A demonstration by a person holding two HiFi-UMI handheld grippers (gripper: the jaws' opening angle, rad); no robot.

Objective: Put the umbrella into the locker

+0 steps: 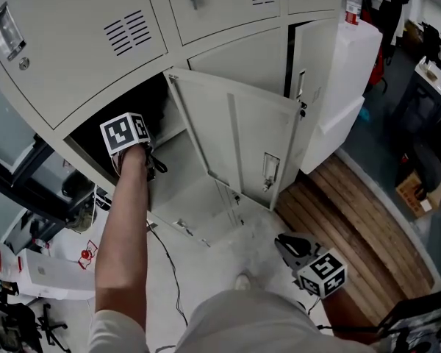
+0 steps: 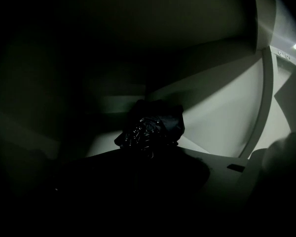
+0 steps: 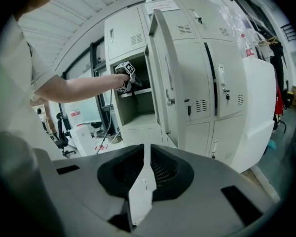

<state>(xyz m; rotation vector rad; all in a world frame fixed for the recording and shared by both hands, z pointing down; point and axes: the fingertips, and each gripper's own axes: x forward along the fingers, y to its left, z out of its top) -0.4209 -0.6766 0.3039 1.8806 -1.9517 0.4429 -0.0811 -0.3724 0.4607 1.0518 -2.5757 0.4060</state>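
Note:
My left gripper [image 1: 137, 150] reaches into the dark upper compartment of the grey locker [image 1: 95, 28], with only its marker cube and wrist showing in the head view. In the left gripper view a black folded umbrella [image 2: 153, 125] lies on the compartment's pale floor [image 2: 222, 122], right at the tips of the jaws. The jaws are lost in shadow there, so I cannot tell whether they grip it. A black strap dangles below the gripper [image 1: 157, 167]. My right gripper [image 1: 285, 243] hangs low by the person's body, jaws together on nothing [image 3: 145, 149].
The open locker door [image 1: 235, 138] swings out to the right of my left arm, above an open lower compartment [image 1: 198, 197]. A white cabinet [image 1: 345, 87] with a bottle [image 1: 353, 4] stands at the right. A cable [image 1: 169, 263] crosses the floor; a wooden platform [image 1: 353, 219] lies at the right.

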